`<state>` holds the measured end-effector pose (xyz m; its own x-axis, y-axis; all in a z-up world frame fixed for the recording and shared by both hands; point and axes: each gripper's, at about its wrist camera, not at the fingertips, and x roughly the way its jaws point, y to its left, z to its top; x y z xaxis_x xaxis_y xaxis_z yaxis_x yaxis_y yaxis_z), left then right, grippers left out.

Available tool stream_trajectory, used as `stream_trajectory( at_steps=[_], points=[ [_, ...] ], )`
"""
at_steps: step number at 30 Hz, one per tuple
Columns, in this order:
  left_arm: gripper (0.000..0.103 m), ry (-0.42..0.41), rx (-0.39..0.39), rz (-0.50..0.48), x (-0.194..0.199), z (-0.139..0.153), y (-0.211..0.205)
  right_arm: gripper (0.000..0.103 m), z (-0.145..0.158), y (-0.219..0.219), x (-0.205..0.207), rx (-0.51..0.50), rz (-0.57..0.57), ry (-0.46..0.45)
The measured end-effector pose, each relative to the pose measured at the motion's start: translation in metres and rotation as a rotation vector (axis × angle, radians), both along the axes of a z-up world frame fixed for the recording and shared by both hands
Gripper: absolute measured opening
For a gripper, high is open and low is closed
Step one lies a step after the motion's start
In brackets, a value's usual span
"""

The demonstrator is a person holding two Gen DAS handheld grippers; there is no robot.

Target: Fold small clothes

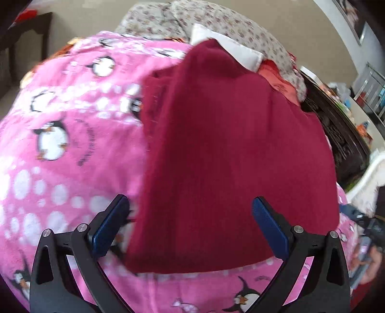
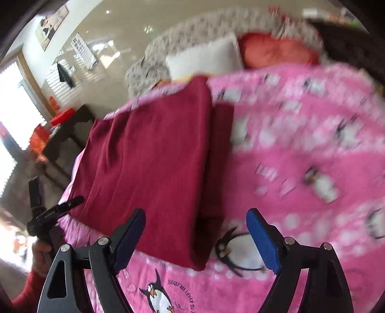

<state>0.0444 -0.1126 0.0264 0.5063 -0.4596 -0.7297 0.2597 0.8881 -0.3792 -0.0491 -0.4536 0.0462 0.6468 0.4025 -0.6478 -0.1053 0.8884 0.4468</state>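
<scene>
A dark red garment (image 1: 228, 154) lies folded flat on a pink penguin-print blanket (image 1: 60, 144). My left gripper (image 1: 190, 209) is open and empty, its blue-padded fingers spread over the garment's near left edge. In the right wrist view the garment (image 2: 149, 163) shows as a folded rectangle with a narrow layer sticking out along its right side. My right gripper (image 2: 196, 221) is open and empty above the garment's near right corner. The left gripper (image 2: 48, 214) shows at the left edge of the right wrist view, in a hand.
The blanket (image 2: 300, 156) covers a bed. A white pillow (image 2: 207, 57), a red cushion (image 2: 276, 50) and a floral cover (image 1: 216, 21) lie at the far end. A dark table (image 2: 65, 130) with orange items stands beside the bed.
</scene>
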Motion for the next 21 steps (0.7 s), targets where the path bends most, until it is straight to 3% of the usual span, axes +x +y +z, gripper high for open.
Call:
stream_trajectory(
  at_steps=[2,3,4,5,6,7,8,12,15,17,19,20,21],
  points=[
    [0.099,0.014,-0.042,-0.033,0.002,-0.002,-0.002,0.084,-0.021,0.005,0.011,0.056,0.038,0.057],
    [0.083,0.014,-0.056,-0.028,0.002,-0.002,-0.001,0.078,-0.023,0.006,0.013,0.059,0.030,0.037],
    [0.057,0.027,-0.064,-0.013,0.004,-0.003,0.002,0.064,-0.022,0.007,0.014,0.059,0.026,0.006],
    [0.046,0.045,-0.073,-0.004,0.005,-0.004,0.006,0.027,-0.020,0.010,0.017,0.066,0.046,0.000],
    [0.032,0.061,-0.101,-0.004,0.007,-0.004,0.012,0.022,-0.017,0.012,0.013,0.085,0.060,-0.002],
    [0.027,0.081,-0.147,-0.009,0.008,-0.005,0.019,0.020,-0.013,0.012,0.011,0.093,0.065,-0.018],
    [0.026,0.095,-0.192,-0.009,0.006,-0.003,0.027,0.019,-0.005,0.015,0.006,0.091,0.082,-0.038],
    [0.024,0.060,-0.233,-0.059,-0.021,0.023,0.037,0.017,0.023,0.018,-0.027,0.146,0.154,-0.083],
    [0.024,0.055,-0.191,-0.119,-0.061,0.042,0.043,0.017,0.043,0.020,-0.068,0.145,0.234,-0.110],
    [0.024,0.073,-0.159,-0.132,-0.088,0.040,0.050,0.019,0.039,0.020,-0.092,0.120,0.236,-0.067],
    [0.025,0.110,-0.116,-0.128,-0.105,0.025,0.054,0.031,0.025,0.017,-0.102,0.058,0.171,-0.010],
    [0.027,0.133,-0.092,-0.118,-0.110,0.017,0.055,0.047,0.017,0.013,-0.106,-0.037,0.096,0.033],
    [0.029,0.154,-0.066,-0.097,-0.114,0.008,0.057,0.049,0.014,0.009,-0.108,-0.091,0.057,0.046]
  ],
)
